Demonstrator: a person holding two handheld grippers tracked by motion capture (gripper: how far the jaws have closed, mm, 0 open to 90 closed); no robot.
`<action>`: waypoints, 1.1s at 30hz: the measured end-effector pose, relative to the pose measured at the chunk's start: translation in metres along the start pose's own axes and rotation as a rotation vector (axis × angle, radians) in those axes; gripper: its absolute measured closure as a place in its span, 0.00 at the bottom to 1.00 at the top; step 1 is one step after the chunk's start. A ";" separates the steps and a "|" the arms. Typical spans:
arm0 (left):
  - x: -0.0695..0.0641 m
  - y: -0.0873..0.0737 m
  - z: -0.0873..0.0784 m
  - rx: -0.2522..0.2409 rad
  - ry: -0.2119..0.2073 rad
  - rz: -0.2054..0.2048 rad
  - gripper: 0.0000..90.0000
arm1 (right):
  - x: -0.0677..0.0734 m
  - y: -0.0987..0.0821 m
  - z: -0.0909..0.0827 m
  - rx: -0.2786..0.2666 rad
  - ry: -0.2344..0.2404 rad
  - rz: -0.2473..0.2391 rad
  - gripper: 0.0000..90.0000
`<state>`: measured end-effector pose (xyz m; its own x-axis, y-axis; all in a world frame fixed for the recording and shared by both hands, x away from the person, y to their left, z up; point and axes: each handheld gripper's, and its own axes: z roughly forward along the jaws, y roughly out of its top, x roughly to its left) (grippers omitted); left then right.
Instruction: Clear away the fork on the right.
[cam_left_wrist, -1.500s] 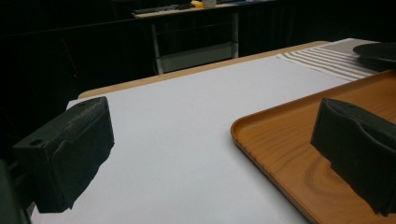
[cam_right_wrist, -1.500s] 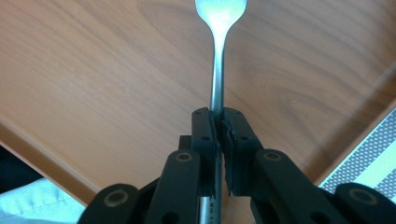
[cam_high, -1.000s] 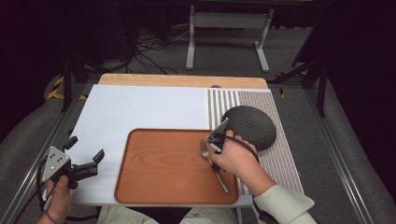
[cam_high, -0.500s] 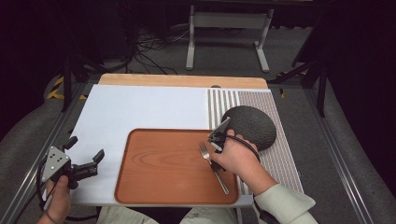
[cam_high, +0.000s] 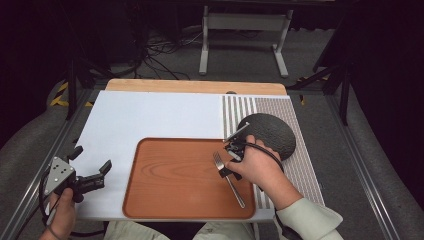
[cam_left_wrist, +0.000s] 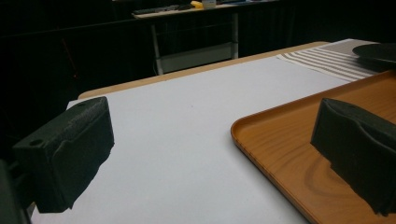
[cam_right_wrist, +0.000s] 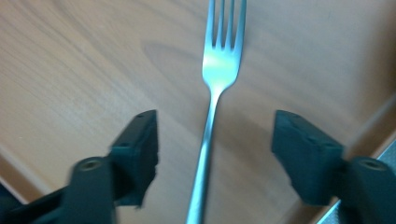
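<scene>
Two claws are at work over the counter (cam_high: 150, 120): the left claw (cam_high: 91, 170) hovers off the wooden tray's (cam_high: 170, 200) left edge, its jaws spread wide with nothing between them. Further right, the fork (cam_high: 227, 175) lies flat on the tray near its right rim, tines pointing away from the person. Over it the right claw (cam_right_wrist: 215, 149) has just been opening, its jaws now standing clear on either side of the handle, with a dark round plate (cam_high: 272, 134) just beyond.

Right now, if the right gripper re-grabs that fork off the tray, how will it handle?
The fork looks like rigid polished metal, so probably stiff but slippery. It lies flat on the wooden tray, so its thin handle may be hard to get under. It seems unlikely to roll.
</scene>
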<state>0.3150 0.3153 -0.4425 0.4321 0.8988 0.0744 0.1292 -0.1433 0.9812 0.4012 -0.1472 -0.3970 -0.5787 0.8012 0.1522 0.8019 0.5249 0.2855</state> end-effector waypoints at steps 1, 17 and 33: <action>0.000 0.000 0.000 0.000 0.000 0.002 0.00 | 0.000 0.000 0.000 0.000 0.000 0.000 0.31; 0.000 0.000 0.000 0.001 0.002 -0.001 0.00 | -0.003 0.004 -0.006 -0.319 0.076 -0.391 0.23; 0.000 0.000 0.000 0.001 0.001 -0.001 0.00 | -0.004 0.011 0.027 -0.343 0.088 -0.665 0.83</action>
<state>0.3151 0.3157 -0.4426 0.4313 0.8992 0.0737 0.1305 -0.1430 0.9811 0.4163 -0.1364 -0.4195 -0.9461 0.3129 -0.0840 0.1962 0.7597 0.6199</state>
